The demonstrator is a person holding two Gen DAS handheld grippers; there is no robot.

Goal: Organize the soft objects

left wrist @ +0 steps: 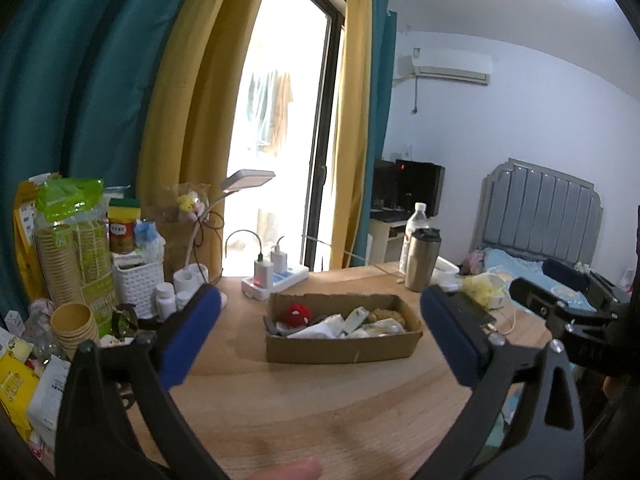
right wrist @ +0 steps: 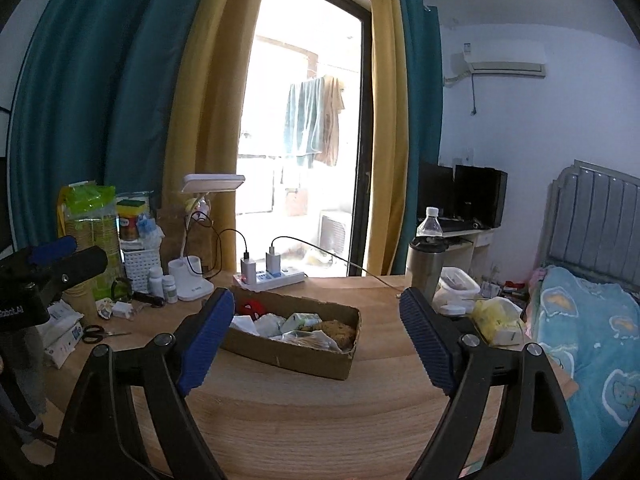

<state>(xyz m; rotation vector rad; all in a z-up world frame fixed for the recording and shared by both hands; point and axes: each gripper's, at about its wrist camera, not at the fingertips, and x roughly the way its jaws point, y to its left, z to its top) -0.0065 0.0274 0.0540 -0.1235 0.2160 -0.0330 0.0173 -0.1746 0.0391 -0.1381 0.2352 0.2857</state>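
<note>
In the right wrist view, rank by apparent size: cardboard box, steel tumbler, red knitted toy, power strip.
1. cardboard box
2. steel tumbler
3. power strip, close to the tumbler and farther back, so unsure
4. red knitted toy, partly hidden

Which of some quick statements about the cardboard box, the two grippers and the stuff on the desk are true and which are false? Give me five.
1. The cardboard box holds a red knitted toy. True.
2. The left gripper is clamped on the box. False: its jaws stand open with nothing between them, short of the box.
3. The right gripper is open and holds nothing. True.
4. The steel tumbler stands inside the box. False: it stands on the table beyond the box, beside a water bottle.
5. Two chargers are plugged into the power strip. True.
</note>
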